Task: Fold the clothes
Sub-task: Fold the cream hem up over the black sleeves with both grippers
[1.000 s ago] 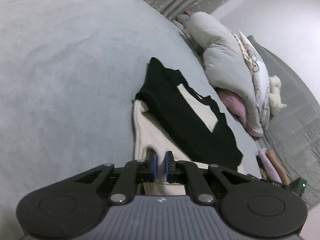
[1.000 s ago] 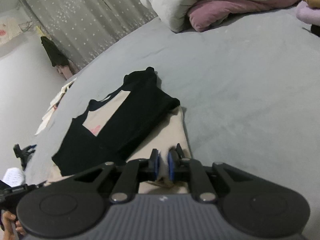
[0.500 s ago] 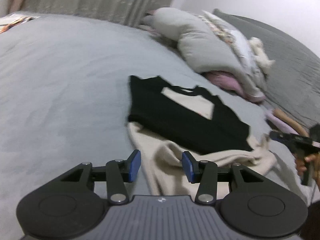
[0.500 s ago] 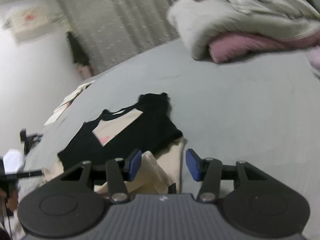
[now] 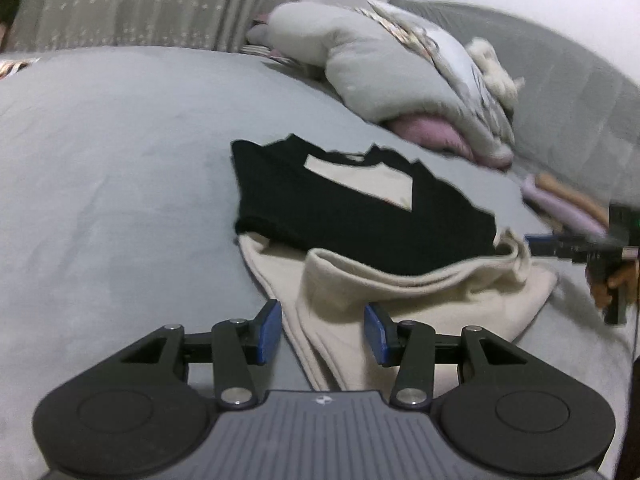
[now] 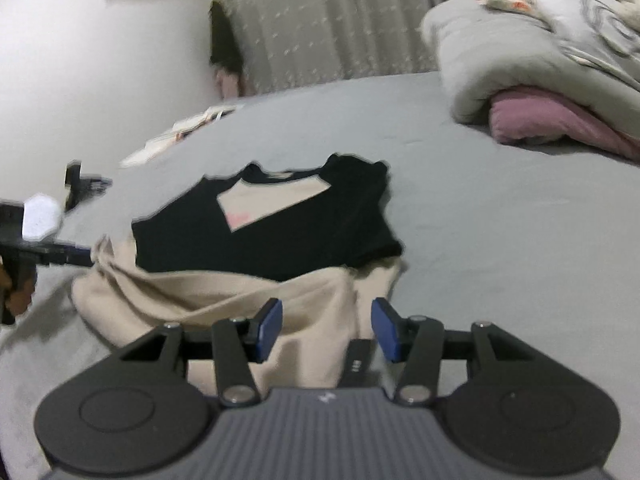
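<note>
A cream and black garment lies on the grey bed. Its black upper part point(image 5: 344, 216) with a cream patch is folded over the cream lower part point(image 5: 400, 304), which is rumpled at the near edge. My left gripper point(image 5: 322, 334) is open and empty, just above the cream hem. My right gripper point(image 6: 326, 330) is open and empty over the cream part point(image 6: 248, 296), with the black part point(image 6: 288, 236) beyond. The right gripper also shows at the right edge of the left wrist view point(image 5: 576, 248), and the left gripper at the left edge of the right wrist view point(image 6: 36, 248).
A rolled grey duvet point(image 5: 384, 68) over a pink blanket point(image 6: 552, 120) lies at the head of the bed. Folded clothes point(image 5: 560, 200) lie beside the garment. Papers point(image 6: 180, 132) lie at the far bed edge. Curtains hang behind.
Both grippers have let go of the cream hem, opened and pulled back. The released cream fabric now lies rumpled on the bed.
</note>
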`<state>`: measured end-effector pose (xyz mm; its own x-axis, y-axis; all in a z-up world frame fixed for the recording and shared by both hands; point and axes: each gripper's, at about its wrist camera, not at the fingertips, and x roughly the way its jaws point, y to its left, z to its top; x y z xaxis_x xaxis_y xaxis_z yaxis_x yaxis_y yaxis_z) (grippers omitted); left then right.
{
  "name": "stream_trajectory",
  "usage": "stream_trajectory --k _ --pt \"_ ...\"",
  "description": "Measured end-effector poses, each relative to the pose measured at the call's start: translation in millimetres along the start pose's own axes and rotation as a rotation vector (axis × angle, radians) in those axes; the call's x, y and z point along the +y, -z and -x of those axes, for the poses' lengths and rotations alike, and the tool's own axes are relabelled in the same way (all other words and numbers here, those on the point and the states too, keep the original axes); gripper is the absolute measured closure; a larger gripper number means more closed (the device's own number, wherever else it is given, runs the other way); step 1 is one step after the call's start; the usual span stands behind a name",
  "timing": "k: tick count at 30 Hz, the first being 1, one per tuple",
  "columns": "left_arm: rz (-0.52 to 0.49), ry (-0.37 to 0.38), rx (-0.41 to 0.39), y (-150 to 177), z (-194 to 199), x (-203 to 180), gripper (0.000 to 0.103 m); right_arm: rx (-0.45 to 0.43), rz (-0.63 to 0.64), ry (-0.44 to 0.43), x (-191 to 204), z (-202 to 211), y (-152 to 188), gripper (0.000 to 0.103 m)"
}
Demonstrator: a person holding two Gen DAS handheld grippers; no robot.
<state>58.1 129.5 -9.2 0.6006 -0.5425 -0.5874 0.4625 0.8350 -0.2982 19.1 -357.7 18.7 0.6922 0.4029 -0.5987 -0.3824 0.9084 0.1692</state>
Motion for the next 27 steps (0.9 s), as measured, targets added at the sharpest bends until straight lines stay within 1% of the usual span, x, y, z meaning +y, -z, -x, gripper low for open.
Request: stream_trajectory --k 5,8,9,11,12,13,17,20,24,26,27 --pt "-0.042 -0.017 -0.041 2.1 -7.9 -4.7 0.060 -0.001 0.042 0.024 7.4 -17.4 4.6 0.056" --pt "-0.071 -0.027 -0.044 5.3 -9.8 -7.6 0.061 -0.004 0.058 0.034 8.7 -21.1 6.9 0.056" --pt "-0.076 -0.031 -0.045 6.1 -10.1 -8.0 0.062 -0.006 0.061 0.035 9.5 -21.3 7.3 0.057" --pt "-0.066 -0.037 -0.051 6.6 -9.9 -6.3 0.072 -0.003 0.072 0.037 10.5 -20.7 7.4 0.061" --pt "-0.052 -0.043 -0.055 5.8 -10.7 -4.4 0.082 -0.002 0.070 0.036 10.5 -19.8 7.8 0.063" --pt "-0.038 -0.046 -0.059 5.2 -11.0 -2.5 0.086 -0.003 0.073 0.038 11.0 -19.1 7.4 0.065" --pt "-0.014 -0.040 -0.066 5.0 -10.4 0.3 0.087 -0.007 0.093 0.046 13.7 -16.1 6.4 0.068" --pt "-0.033 -0.065 -0.102 3.1 -7.8 -4.1 0.084 -0.005 0.090 0.053 13.2 -15.9 6.5 0.067" --pt "-0.066 -0.096 -0.145 0.6 -5.2 -10.9 0.084 -0.001 0.093 0.061 13.2 -16.9 6.0 0.066" --pt "-0.121 -0.107 -0.131 -0.1 -9.9 -18.6 0.084 0.000 0.094 0.063 13.5 -16.7 5.9 0.065" --pt "-0.133 -0.113 -0.109 0.7 -13.8 -19.6 0.084 -0.001 0.093 0.063 13.5 -16.8 6.0 0.065"
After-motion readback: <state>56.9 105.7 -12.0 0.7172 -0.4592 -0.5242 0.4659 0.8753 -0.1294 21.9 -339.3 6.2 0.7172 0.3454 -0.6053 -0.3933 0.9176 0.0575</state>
